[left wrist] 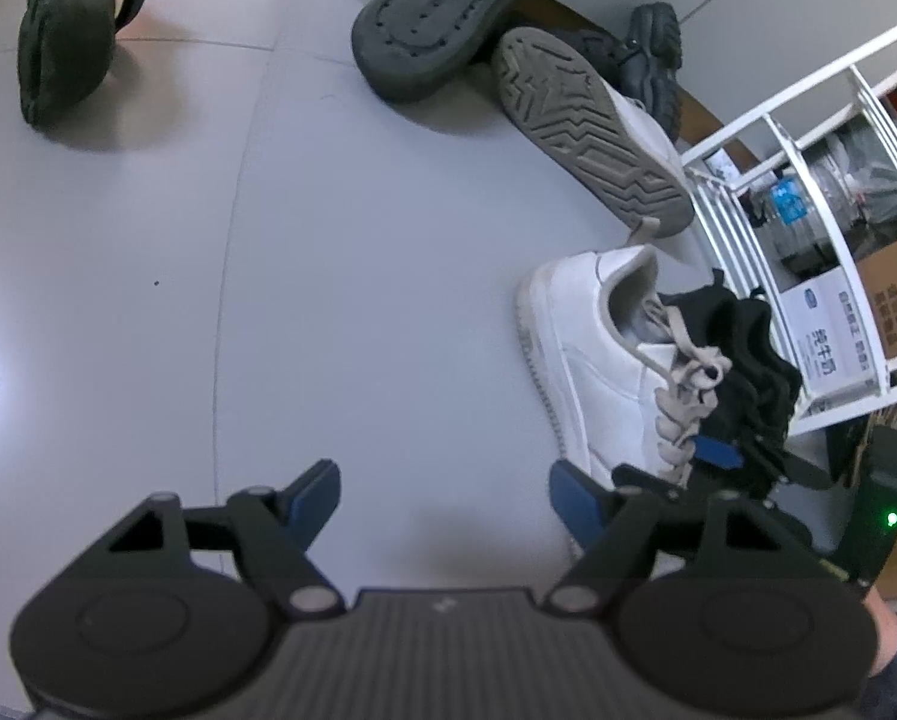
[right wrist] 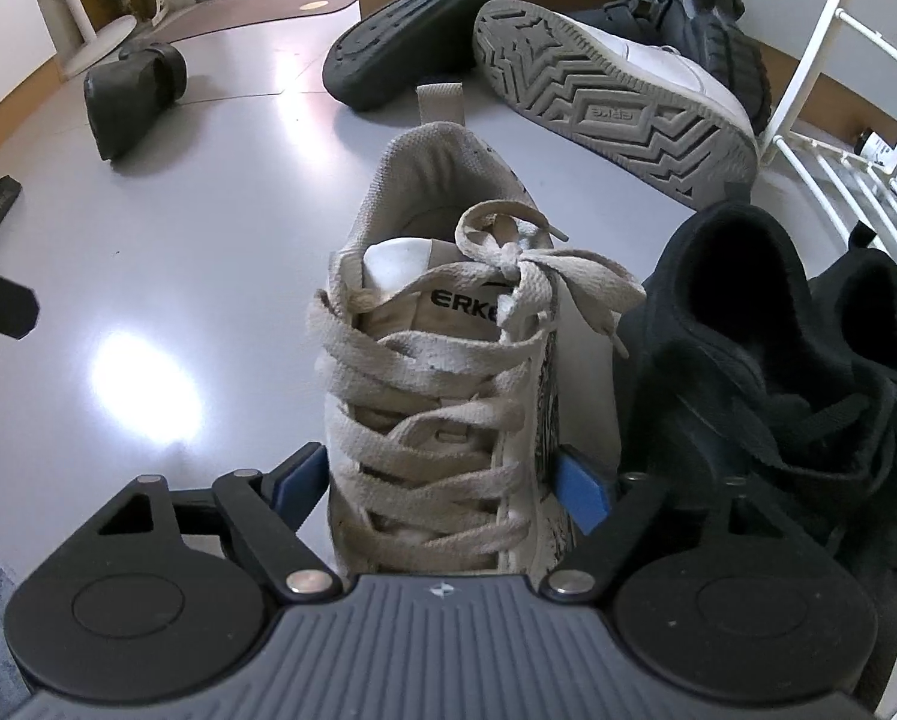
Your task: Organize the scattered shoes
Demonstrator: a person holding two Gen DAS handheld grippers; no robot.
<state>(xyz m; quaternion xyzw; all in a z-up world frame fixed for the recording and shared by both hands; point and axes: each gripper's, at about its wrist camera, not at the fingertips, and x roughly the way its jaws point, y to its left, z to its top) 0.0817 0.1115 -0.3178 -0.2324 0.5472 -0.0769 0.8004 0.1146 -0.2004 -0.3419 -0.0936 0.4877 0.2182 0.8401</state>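
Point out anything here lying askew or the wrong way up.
Three shoes by the wall are tipped over: a white sneaker on its side with its tread showing, a dark slipper beside it, sole out, and another dark slipper apart to the left. The laced white sneaker stands upright between the right gripper's pads.

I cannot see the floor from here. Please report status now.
Left gripper open over bare floor. Right gripper around upright white sneaker, pads at its sides. Black sneaker close beside it. Other shoes still scattered.
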